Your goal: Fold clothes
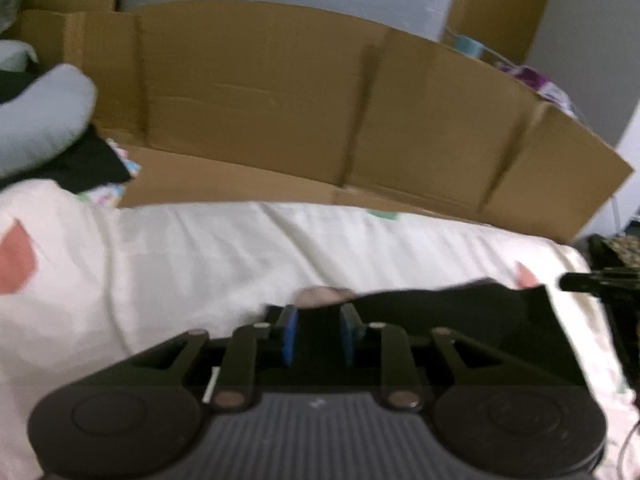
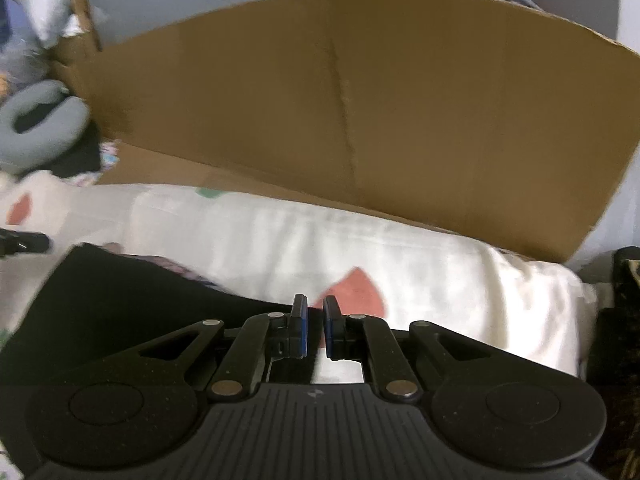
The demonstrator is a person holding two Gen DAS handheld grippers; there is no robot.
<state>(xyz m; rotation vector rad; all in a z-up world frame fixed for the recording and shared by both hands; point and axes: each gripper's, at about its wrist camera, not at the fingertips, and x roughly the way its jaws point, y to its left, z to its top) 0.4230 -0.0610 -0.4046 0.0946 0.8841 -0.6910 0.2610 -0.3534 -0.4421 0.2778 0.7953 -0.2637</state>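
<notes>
- We had the black garment (image 1: 460, 312) lying low on the near part of the bed (image 1: 200, 260), spread between our two grippers
- Our left gripper (image 1: 319, 334) had its fingers parted a little, with dark cloth lying between the blue pads (image 1: 289, 336); we could not tell whether they pressed on it
- Our right gripper (image 2: 315, 328) had its fingers narrow, a thin slit between them, at the garment's right edge; we judged they were not holding any cloth, though the blur left some doubt
- Risk, as we judged it: with neither grip sure, the soft fabric could slip free on one side and the fold would land skewed or bunched
- The loose cream bedsheet (image 2: 400, 264) could also get pinched along with the garment, since it was wrinkled and lay directly under it
- The garment looked thin, matte and limp, its far edge wavy
- The sheet was pale cotton-like cloth with pink petal shapes; a stiff brown cardboard sheet (image 1: 280, 100) stood along the far side, and a grey U-shaped neck pillow (image 2: 36, 128) sat far left
</notes>
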